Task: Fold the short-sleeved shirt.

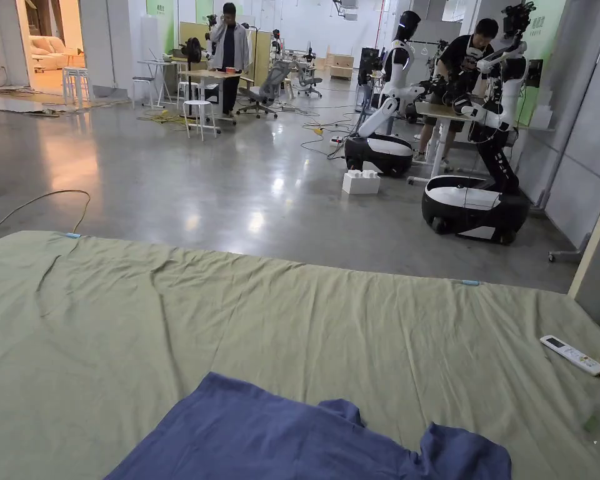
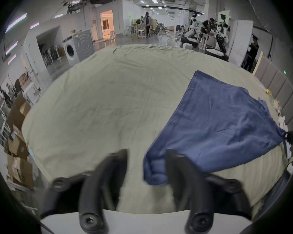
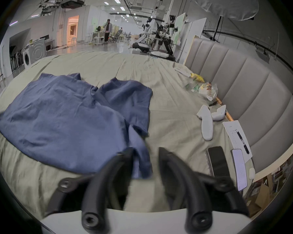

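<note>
Shirt, the blue short-sleeved cotton one (image 3: 61, 119), lay spread but rumpled on the pale green bed sheet (image 1: 280, 312), near my edge of the bed, one sleeve flopped out toward the padded grey headboard (image 3: 243, 89). My left tongs (image 2: 146, 160) stood spread, the bunched corner of the shirt lying against the inner side of one jaw, nothing pinched. My right tongs (image 3: 145, 155) stood spread as well, a loose strip of the blue cloth hanging between the jaws but not squeezed. By my reckoning I was at the very start, lining up the first grip at both near corners. Next move called for both tongs to close on cloth together, then lift and pull it taut to flatten those creases before any fold.
</note>
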`<state>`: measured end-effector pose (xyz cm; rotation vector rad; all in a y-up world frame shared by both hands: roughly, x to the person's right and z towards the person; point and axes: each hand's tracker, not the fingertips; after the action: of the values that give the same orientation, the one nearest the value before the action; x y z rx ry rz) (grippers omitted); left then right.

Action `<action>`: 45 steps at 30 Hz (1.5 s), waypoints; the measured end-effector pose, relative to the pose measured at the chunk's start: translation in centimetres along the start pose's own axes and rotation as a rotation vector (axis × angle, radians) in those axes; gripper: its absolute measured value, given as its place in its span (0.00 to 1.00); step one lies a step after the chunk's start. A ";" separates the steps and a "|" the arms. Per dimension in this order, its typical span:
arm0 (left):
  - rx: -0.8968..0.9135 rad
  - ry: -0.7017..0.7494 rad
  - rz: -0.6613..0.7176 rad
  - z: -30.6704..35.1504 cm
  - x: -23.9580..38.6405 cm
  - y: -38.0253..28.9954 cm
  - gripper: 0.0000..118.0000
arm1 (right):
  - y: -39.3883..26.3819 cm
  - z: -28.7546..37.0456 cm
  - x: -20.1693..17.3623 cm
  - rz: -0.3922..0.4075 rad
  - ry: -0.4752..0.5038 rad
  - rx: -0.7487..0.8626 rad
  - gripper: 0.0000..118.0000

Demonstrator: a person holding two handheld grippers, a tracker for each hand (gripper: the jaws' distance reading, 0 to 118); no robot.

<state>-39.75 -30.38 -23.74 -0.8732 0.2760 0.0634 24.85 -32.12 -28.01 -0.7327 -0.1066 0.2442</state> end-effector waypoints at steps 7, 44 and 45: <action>0.189 -0.028 -0.079 3.6 3.9 1.9 0.57 | 3.9 4.2 -2.1 -0.065 0.050 0.212 0.66; 0.596 -0.130 -0.050 9.5 16.7 4.5 0.01 | 10.0 12.7 -10.6 -0.148 0.113 0.647 0.00; 0.580 -0.146 -0.043 8.7 16.5 4.8 0.01 | 9.7 12.2 -10.6 -0.147 0.119 0.630 0.00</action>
<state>-22.87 -21.64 -26.40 -0.2952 0.1257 0.0051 10.64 -19.95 -25.61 -0.1107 0.0314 0.0824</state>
